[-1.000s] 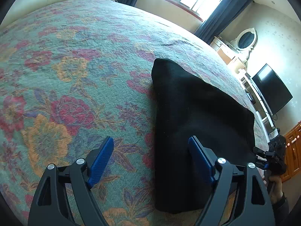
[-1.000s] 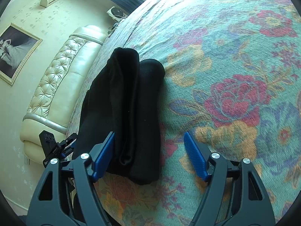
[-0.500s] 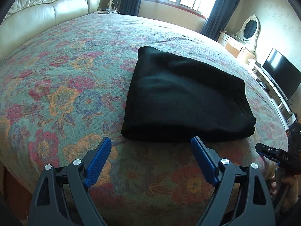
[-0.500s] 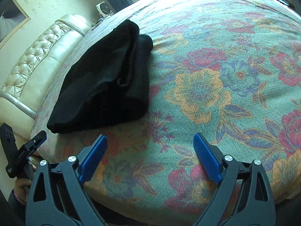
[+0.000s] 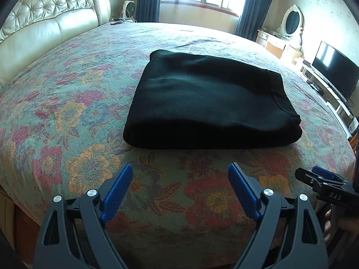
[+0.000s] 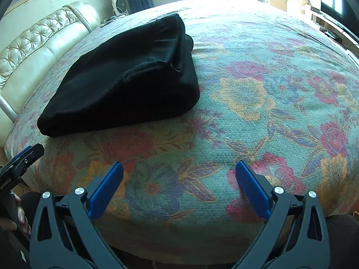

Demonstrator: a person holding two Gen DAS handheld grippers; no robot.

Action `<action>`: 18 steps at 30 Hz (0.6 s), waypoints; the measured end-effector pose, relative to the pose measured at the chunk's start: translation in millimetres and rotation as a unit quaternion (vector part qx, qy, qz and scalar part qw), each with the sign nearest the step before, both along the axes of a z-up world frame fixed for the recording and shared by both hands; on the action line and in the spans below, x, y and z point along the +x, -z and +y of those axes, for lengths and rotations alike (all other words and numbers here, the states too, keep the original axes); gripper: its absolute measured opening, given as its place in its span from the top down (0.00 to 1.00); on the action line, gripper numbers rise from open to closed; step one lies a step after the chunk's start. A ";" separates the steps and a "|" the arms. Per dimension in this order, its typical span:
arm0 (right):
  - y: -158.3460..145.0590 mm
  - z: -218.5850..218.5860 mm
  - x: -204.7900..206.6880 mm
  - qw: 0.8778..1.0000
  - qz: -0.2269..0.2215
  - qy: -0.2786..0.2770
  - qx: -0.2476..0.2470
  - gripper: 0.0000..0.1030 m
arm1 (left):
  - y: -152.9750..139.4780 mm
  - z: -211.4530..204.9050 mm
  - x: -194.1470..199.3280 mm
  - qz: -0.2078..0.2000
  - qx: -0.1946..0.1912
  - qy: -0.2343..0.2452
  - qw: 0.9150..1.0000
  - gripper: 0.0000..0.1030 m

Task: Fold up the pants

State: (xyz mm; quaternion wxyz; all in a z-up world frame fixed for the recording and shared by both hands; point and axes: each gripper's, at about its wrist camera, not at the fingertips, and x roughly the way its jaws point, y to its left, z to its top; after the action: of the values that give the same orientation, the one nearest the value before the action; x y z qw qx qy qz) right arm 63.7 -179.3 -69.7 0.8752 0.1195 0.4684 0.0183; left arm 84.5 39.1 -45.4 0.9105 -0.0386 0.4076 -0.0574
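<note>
Both grippers, left gripper (image 5: 179,190) and right gripper (image 6: 179,186), gape empty at frame bottom, the right's jaws just widened; pants (image 5: 208,103) lie mid-frame, seemingly fully folded.

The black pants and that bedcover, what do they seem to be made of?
Pants: probably a soft, matte knit or fleece; the surface looks fuzzy and the folds thick. Bedcover: seemingly a woven, quilt-like fabric with a floral pattern and visible grainy texture.

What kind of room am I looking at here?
Most likely a home bedroom: a big bed with a floral bedspread and tufted cream headboard, a vanity with an oval mirror, and a television by the wall.
</note>
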 end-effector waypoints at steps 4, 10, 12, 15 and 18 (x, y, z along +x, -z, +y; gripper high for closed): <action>-5.3 11.0 5.8 1.000 -0.008 -0.005 -0.007 0.03 | -3.5 1.8 -0.6 -0.013 -0.001 -0.006 1.000 0.17; -12.9 25.1 13.6 0.999 -0.017 -0.008 -0.032 0.03 | -2.0 6.5 -0.3 -0.011 -0.008 -0.019 1.000 0.17; -12.9 28.7 13.7 0.999 -0.017 -0.012 -0.034 0.03 | -2.1 6.1 -0.9 -0.011 -0.009 -0.019 1.000 0.17; -12.1 32.0 13.3 0.999 -0.018 -0.013 -0.040 0.03 | -2.4 5.7 -1.7 -0.015 -0.006 -0.018 1.000 0.17; -12.5 33.1 12.0 0.999 -0.018 -0.011 -0.039 0.03 | -3.6 5.8 -2.2 -0.018 -0.006 -0.016 1.000 0.17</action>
State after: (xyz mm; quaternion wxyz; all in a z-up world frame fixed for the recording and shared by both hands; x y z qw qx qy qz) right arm 75.6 -146.2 -57.2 0.8871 0.0802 0.4545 0.0120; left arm 82.3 44.9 -41.8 0.9183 -0.0499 0.3901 -0.0456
